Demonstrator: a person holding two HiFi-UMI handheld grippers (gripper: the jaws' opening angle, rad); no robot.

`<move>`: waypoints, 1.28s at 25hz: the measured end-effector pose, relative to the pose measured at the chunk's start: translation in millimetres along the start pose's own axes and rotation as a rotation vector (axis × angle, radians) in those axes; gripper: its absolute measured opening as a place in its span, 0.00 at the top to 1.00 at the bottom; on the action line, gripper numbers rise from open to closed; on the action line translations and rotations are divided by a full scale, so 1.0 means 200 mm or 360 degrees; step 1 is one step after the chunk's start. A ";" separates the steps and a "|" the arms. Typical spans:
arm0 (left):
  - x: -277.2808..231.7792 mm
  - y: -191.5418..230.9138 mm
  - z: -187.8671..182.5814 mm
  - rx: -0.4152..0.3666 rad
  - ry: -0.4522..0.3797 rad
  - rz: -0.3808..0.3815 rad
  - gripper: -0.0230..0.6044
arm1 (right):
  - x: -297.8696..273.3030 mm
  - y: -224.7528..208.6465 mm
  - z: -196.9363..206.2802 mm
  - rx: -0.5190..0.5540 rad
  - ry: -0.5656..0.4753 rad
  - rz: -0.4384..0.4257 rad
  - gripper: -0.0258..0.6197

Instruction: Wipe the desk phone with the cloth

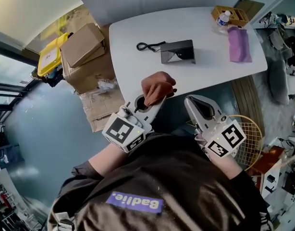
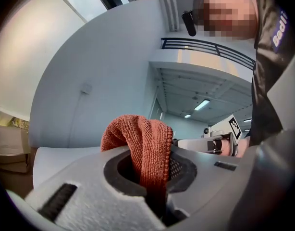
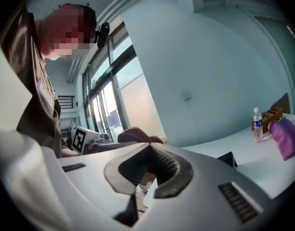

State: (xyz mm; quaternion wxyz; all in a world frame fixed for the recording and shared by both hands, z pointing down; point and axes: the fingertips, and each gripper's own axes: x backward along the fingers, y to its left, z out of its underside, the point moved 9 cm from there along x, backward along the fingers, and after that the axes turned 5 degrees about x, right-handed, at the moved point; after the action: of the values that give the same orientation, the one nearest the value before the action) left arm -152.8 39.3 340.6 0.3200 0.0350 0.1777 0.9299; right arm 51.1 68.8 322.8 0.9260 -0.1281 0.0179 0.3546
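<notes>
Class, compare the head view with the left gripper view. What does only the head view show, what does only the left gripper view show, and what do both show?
Only the head view: the phone, the purple cloth, the bottle and the cardboard boxes. Only the left gripper view: ceiling lights and a railing. Both: the orange cloth pinched in the left gripper, and the right gripper beside it.

On the table (image 1: pixel 133 35), a pouch (image 1: pixel 239 44) lies right of the desk phone (image 1: pixel 178 51), with a bottle (image 1: pixel 223 18) and basket (image 1: pixel 231 13) behind-right. The cloth (image 1: pixel 157 88) is before the phone, and cardboard boxes (image 1: pixel 85 52) are left of it, off the table.
</notes>
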 end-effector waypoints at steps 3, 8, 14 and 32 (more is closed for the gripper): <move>-0.10 0.09 0.00 0.0003 0.0023 0.0017 0.89 | -0.05 -0.09 0.01 -0.0022 0.0031 0.0024 0.92; -0.32 0.16 0.01 0.0011 0.0044 -0.0014 0.89 | -0.10 -0.34 0.03 -0.0068 0.0049 0.0010 0.92; -0.68 0.24 0.12 -0.0006 0.0123 -0.0110 0.89 | -0.12 -0.72 0.05 -0.0123 0.0085 -0.0054 0.92; -1.37 0.73 0.75 0.0088 0.0557 -0.0332 0.89 | -0.12 -1.21 0.29 -0.0205 0.0382 -0.0024 0.92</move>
State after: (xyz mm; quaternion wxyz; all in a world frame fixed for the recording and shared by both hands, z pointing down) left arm 7.2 -187.6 546.2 0.3776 -0.1371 0.2587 0.8784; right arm 189.7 -106.4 437.4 0.9098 -0.2289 0.1047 0.3300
